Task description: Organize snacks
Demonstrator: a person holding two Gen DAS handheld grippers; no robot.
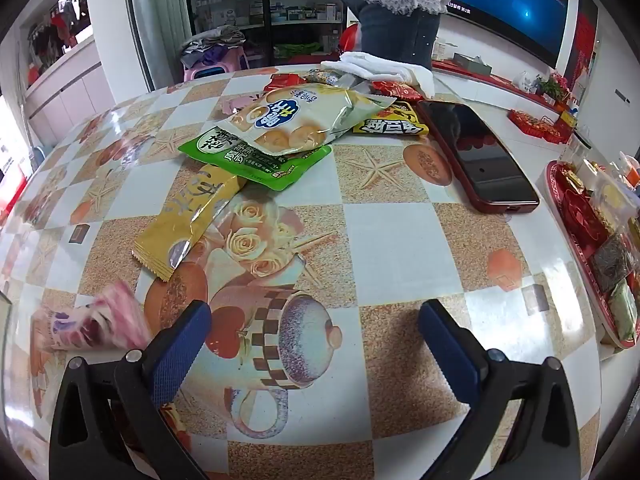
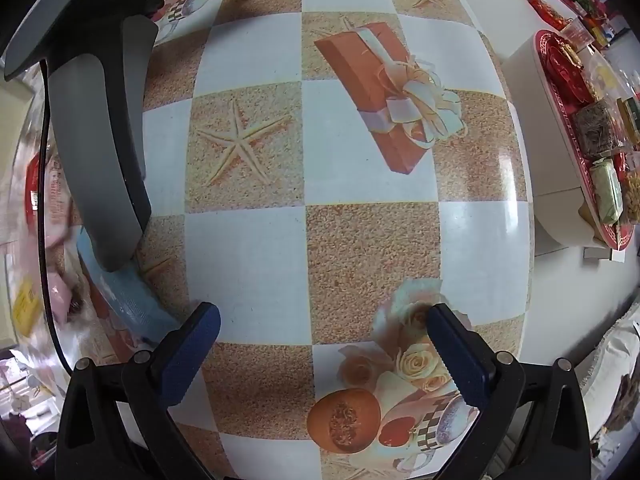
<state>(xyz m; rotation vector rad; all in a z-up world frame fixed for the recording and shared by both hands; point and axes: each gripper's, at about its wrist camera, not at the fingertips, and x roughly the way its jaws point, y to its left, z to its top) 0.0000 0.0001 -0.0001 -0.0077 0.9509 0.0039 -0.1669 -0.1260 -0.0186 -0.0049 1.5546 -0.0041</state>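
In the left wrist view a heap of snack packets lies on the patterned table point(image 1: 392, 240): a white biscuit bag point(image 1: 296, 120) on a green packet point(image 1: 256, 156), a long yellow packet point(image 1: 188, 216) in front, a yellow-black packet point(image 1: 388, 124) behind. A pink packet point(image 1: 88, 324), blurred, lies left of my left gripper point(image 1: 316, 344), which is open and empty above the cloth. My right gripper point(image 2: 324, 344) is open and empty over bare tablecloth point(image 2: 248, 264). A light blue packet point(image 2: 128, 300) and a pink packet point(image 2: 60, 296) lie at its left, under the other gripper's body point(image 2: 96, 152).
A dark red phone point(image 1: 480, 156) lies right of the heap. A round red tray point(image 1: 576, 236) with packed snacks sits off the table's right side, also in the right wrist view point(image 2: 568, 128). A white towel point(image 1: 384, 68) and a standing person point(image 1: 396, 12) are at the far edge.
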